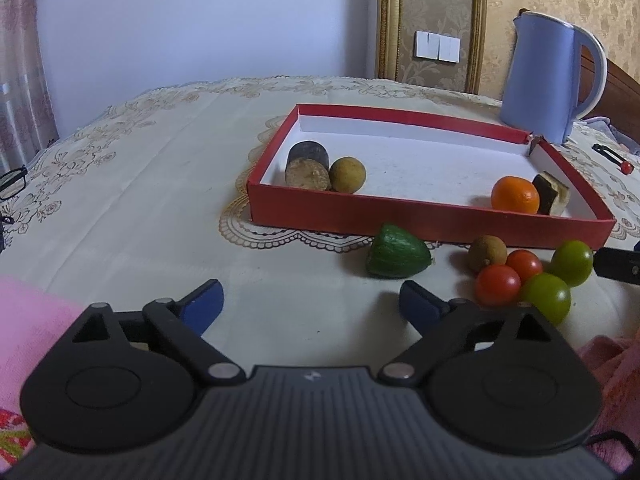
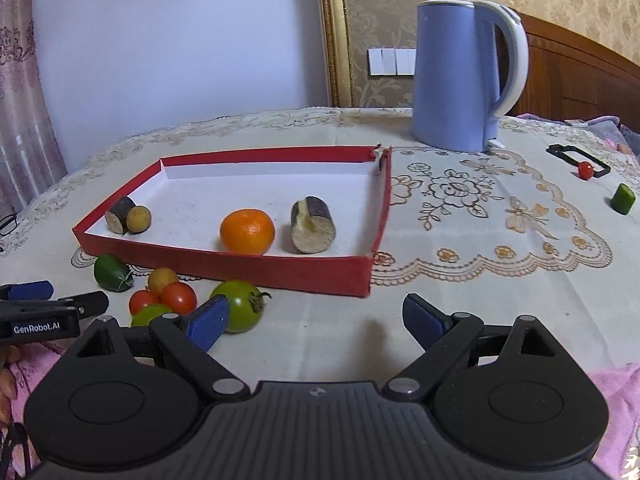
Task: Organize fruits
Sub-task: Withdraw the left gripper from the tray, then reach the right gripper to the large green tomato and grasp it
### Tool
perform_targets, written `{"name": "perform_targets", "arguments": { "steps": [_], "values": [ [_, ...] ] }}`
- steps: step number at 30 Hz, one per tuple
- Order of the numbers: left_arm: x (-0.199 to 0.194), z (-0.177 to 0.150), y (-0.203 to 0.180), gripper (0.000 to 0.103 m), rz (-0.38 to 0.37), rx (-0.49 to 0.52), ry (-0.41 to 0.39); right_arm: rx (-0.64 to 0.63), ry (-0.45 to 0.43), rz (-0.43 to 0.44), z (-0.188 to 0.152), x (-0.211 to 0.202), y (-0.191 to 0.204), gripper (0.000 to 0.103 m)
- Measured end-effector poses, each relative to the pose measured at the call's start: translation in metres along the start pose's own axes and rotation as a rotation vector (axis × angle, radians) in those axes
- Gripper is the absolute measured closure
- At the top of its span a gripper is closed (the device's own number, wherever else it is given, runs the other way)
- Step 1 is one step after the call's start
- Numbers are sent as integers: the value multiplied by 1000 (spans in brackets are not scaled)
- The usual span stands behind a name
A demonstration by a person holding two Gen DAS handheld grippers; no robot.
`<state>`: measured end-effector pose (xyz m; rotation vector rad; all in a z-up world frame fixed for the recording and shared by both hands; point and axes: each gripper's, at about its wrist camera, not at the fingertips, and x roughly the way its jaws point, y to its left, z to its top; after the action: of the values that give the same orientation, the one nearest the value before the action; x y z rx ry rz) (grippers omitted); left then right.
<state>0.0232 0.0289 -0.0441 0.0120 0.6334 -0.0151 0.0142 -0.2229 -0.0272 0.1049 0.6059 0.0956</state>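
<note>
A red box with a white floor holds an orange, two cut dark-skinned pieces and a round yellow-brown fruit. On the cloth in front of it lie a green cucumber end, a brown longan, two red tomatoes and two green tomatoes. My left gripper hovers open and empty just short of the cucumber end. My right gripper is open and empty, its left finger beside a green tomato.
A blue kettle stands behind the box's right corner. At the far right lie a black frame with a small red ball and a green piece. Glasses rest at the left edge. Pink sleeves flank both grippers.
</note>
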Motion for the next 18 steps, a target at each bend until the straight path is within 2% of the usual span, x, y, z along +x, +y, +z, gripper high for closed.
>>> {"name": "perform_targets", "arguments": {
  "steps": [10, 18],
  "values": [
    [1, 0, 0, 2, -3, 3, 10, -50, -7, 16, 1, 4, 14, 10],
    [1, 0, 0, 0, -8, 5, 13, -67, -23, -14, 0, 3, 16, 13]
  ]
}}
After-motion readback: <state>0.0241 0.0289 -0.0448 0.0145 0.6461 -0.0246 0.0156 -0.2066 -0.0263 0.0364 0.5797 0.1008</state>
